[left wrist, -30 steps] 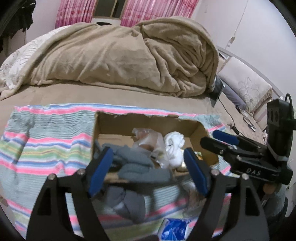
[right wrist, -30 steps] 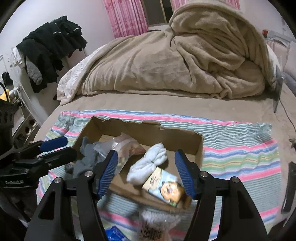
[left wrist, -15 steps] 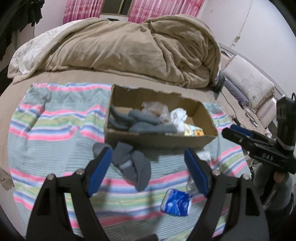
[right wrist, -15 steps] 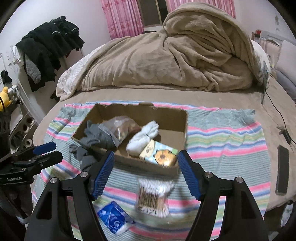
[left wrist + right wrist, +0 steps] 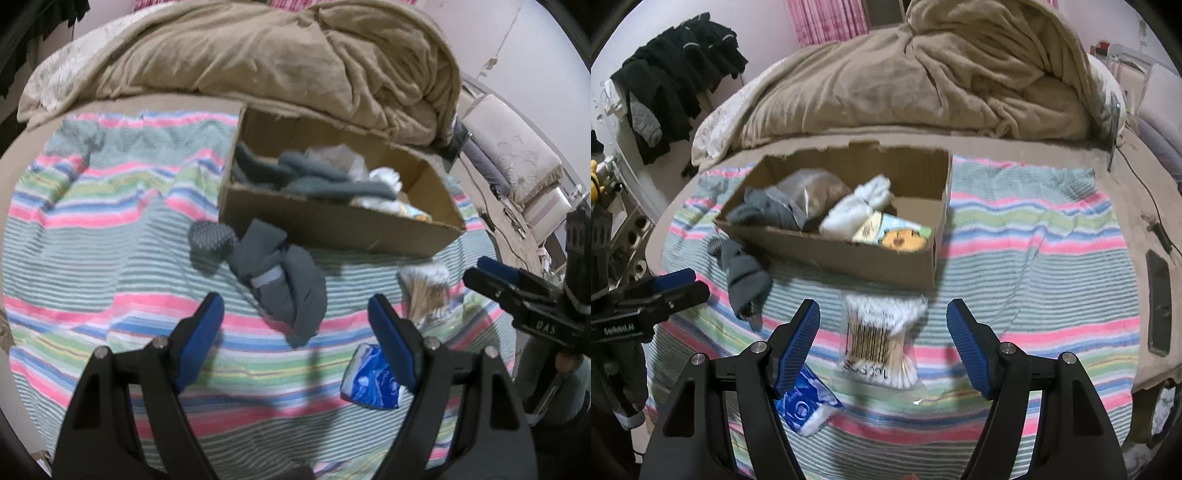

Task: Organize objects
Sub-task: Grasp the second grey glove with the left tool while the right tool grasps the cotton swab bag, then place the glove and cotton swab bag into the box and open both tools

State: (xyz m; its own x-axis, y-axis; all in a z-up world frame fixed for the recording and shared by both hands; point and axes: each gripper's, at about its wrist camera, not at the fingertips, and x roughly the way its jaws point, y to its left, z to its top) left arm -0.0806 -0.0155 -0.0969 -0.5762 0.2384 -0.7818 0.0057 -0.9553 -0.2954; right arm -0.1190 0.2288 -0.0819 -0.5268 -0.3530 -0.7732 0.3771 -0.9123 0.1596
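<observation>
The cardboard box (image 5: 827,254) sits on the striped blanket (image 5: 1034,266) spread over the bed, already holding grey socks (image 5: 325,181), a clear plastic bag (image 5: 812,188), a white sock bundle (image 5: 857,206) and a small printed carton (image 5: 894,236), so by my reading the sorting is partly done and the step in hand is picking up what lies loose in front of it. Three things remain outside: a dark grey sock pair (image 5: 284,284) near the box's front wall, a bag of cotton swabs (image 5: 879,343) just in front of the box, and a blue packet (image 5: 805,402) nearest the camera. The left gripper (image 5: 295,332) hangs above the blanket with its fingers spread wide and nothing between them, the grey sock pair lying just ahead of its tips. The right gripper (image 5: 882,347) is likewise released and empty, framing the swab bag from above. The next move probably calls for each gripper to drop onto its item, pinch soft fabric or slippery film firmly, then lift it over the box's front wall; the swab bag may slide, being thin plastic
</observation>
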